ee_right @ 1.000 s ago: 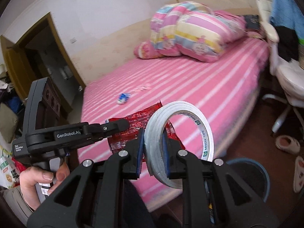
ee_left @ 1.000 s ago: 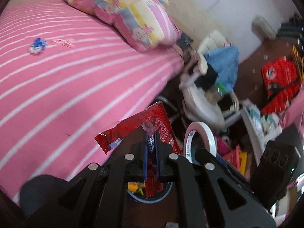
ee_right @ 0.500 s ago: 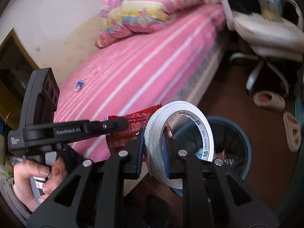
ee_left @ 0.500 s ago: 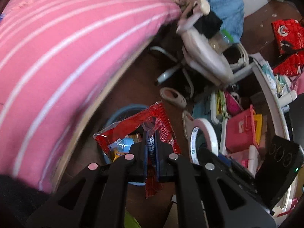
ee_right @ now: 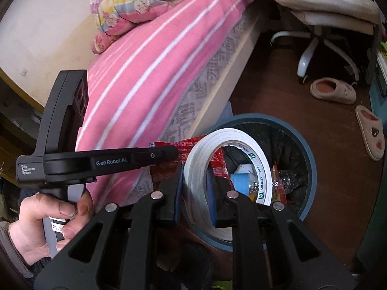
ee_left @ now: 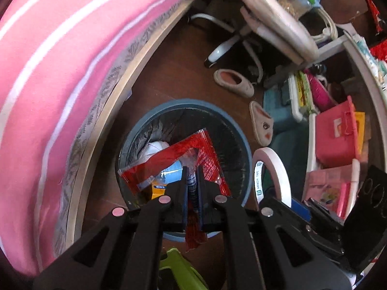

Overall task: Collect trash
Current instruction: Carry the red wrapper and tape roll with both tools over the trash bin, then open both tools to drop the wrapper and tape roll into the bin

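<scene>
left gripper (ee_left: 192, 176) was clamped on a crinkled red foil wrapper (ee_left: 174, 154); right gripper (ee_right: 193, 178) gripped a white tape roll (ee_right: 205, 149), both above the lined blue bin (ee_left: 232, 123).

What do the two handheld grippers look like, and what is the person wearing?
Both the left gripper and the right gripper are matte black, with triangular cut-outs, round silver pins and blue pads. Seen from the right wrist, the left unit reads "GenRobot.AI" and "Data Acquisition System" in white. A grey sleeve covers the wrist at the hand.
</scene>
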The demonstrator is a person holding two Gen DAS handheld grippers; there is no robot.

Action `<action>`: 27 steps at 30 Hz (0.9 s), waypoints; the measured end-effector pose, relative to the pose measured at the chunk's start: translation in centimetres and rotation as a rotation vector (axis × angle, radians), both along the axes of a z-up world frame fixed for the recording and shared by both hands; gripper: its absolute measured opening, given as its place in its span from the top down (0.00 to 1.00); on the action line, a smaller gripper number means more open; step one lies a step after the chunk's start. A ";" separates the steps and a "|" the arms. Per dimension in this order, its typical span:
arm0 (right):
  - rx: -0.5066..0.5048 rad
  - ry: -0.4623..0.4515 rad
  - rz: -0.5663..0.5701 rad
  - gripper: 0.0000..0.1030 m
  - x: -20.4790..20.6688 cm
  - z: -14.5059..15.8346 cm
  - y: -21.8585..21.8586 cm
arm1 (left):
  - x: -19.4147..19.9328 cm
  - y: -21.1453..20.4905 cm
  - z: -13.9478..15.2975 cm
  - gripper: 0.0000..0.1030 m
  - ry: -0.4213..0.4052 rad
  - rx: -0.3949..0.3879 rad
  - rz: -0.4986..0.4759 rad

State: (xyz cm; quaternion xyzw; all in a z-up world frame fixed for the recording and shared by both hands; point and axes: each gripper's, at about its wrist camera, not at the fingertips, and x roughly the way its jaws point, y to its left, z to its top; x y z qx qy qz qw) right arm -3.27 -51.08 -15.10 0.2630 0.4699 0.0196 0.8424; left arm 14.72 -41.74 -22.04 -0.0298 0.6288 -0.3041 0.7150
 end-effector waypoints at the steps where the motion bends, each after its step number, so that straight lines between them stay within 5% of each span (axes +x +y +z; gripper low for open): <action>1: 0.004 0.008 -0.003 0.82 0.1 -0.4 -0.1 | 0.2 -0.1 -0.4 0.94 0.012 -0.003 -0.003; 6: 0.015 0.038 -0.016 0.78 0.7 -1.6 -0.6 | 0.7 -0.9 -1.5 0.77 0.027 0.021 -0.008; 9: 0.007 0.047 -0.038 0.62 0.7 -1.7 -0.9 | 0.9 -1.1 -1.5 0.59 0.019 0.025 -0.002; 16: -0.037 0.032 -0.029 0.32 0.7 -0.7 -0.5 | 1.0 -0.5 0.0 0.50 0.002 -0.025 0.027; 23: -0.172 0.012 -0.036 0.24 0.6 1.5 0.8 | 0.8 1.8 2.5 0.48 -0.014 -0.079 0.102; 27: -0.356 -0.106 -0.022 0.22 0.0 4.3 3.0 | 0.4 3.9 5.2 0.46 -0.058 -0.123 0.163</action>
